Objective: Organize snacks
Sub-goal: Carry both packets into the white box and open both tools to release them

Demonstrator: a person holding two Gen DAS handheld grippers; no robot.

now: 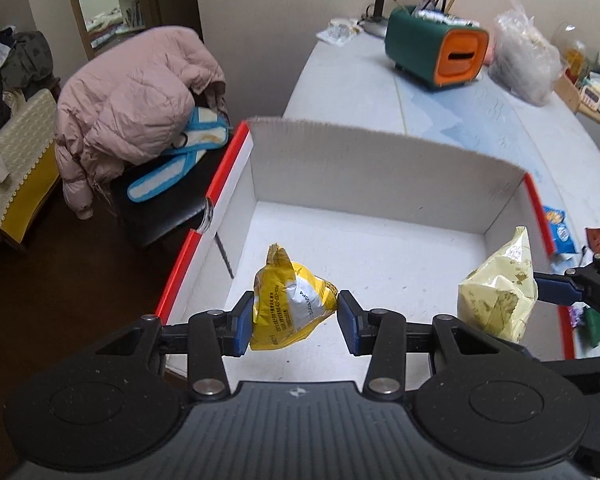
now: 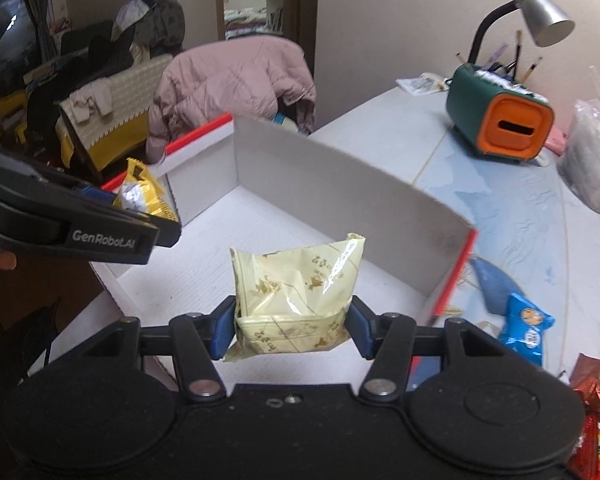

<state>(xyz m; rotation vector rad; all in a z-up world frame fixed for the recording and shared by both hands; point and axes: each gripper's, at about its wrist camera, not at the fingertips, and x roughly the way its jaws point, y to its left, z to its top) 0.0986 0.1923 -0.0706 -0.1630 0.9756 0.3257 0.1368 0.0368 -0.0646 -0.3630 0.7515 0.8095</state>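
Both snacks look light, puffy and soft: sealed foil-and-film pouches with air inside, crinkly and a little slippery, with contents that would likely crush under a hard squeeze. The safest hold is judged to be across the pouch's middle, with gentle pressure, or on a crimped end seam.

The left gripper (image 1: 296,316) has its blue fingers (image 1: 244,320) closed on the yellow snack packet (image 1: 292,304), one pad on each side of its belly, the twisted top seam pointing away. The packet hangs above the floor of the white cardboard box (image 1: 340,160), toward its left wall.

The right gripper (image 2: 292,326) holds the pale cream snack packet (image 2: 296,296) likewise, fingers pressed against its lower half, the upper part standing free. It is over the box's right portion. More snacks, a blue packet (image 2: 526,328) and a red packet (image 2: 596,384), lie on the tabletop (image 2: 520,216) outside the box.
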